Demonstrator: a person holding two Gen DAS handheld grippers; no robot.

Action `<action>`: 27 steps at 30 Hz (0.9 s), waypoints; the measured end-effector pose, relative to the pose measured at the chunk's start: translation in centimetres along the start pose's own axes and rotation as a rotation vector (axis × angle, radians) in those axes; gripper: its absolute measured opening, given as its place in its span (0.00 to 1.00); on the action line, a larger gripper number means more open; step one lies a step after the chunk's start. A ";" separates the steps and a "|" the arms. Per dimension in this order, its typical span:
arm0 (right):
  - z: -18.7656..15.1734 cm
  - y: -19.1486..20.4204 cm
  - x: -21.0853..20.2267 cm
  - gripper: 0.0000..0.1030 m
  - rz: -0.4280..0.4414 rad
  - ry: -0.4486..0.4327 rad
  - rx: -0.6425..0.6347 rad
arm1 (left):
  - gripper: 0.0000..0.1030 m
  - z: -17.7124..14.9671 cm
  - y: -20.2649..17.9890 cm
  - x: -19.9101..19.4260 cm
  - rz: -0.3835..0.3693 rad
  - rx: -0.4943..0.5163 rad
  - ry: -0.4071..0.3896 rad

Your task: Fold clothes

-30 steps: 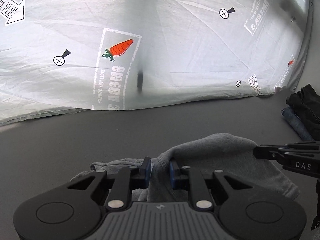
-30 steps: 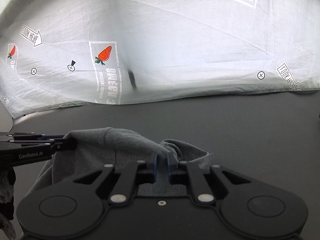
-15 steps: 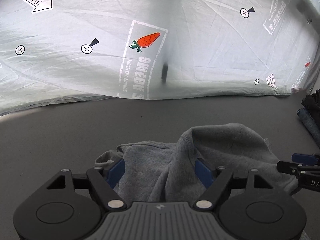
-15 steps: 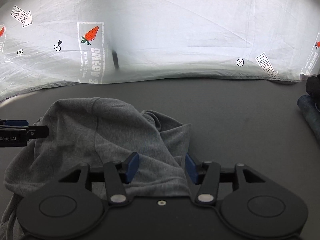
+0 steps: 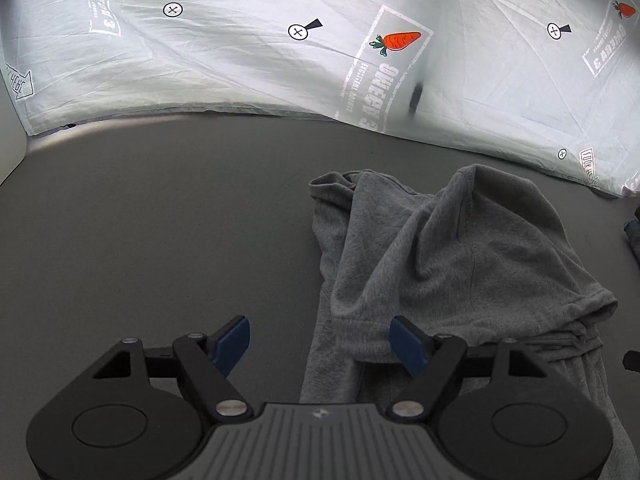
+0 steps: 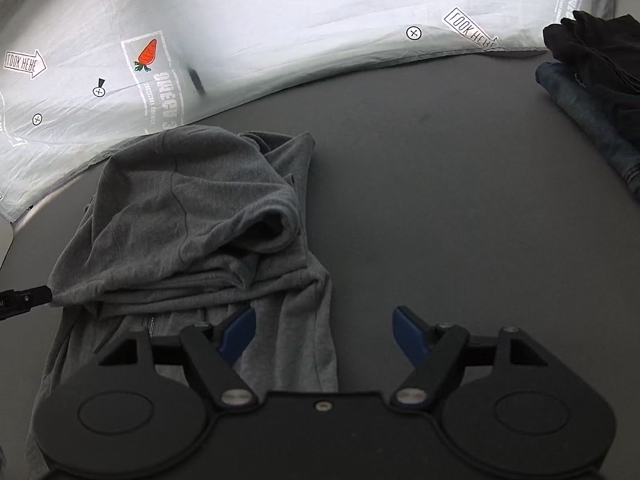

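Grey top: the grey top [image 5: 452, 264] lies in a loose heap on the dark worktop [image 5: 160, 220]. It fills the right half of the left wrist view and the left half of the right wrist view [image 6: 200, 216].
Left tongs: the left tongs [image 5: 324, 340] are wide open. The right blue pad touches the edge of the cloth; the left pad is over bare worktop.
Right tongs: the right tongs [image 6: 324, 334] are wide open too, with nothing between them. The left pad is over the cloth.
What changed: a second ago both tongs pinched the cloth. Half a second ago they had let go, and now they have pulled back and apart.
Around: a white sheet [image 6: 280, 20] with carrot pictures stands behind the worktop. A pile of dark clothes [image 6: 592, 80] sits in the upper right of the right wrist view, well apart from the grey top.
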State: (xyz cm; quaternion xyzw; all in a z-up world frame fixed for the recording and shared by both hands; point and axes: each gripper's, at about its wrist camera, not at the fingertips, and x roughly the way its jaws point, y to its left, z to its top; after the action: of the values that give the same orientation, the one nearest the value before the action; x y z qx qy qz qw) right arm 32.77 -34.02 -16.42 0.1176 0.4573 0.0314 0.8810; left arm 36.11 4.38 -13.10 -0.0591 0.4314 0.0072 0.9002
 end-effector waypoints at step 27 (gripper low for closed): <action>-13.7 -6.4 -7.1 0.45 0.324 0.142 0.295 | 0.58 -17.0 5.9 -8.9 -0.311 -0.330 0.215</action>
State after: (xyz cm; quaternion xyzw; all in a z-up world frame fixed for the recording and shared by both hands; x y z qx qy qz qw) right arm 17.19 -38.99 -19.82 0.3146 0.4930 0.1134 0.8032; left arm 16.93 8.62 -17.31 -0.2715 0.5034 -0.0674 0.8176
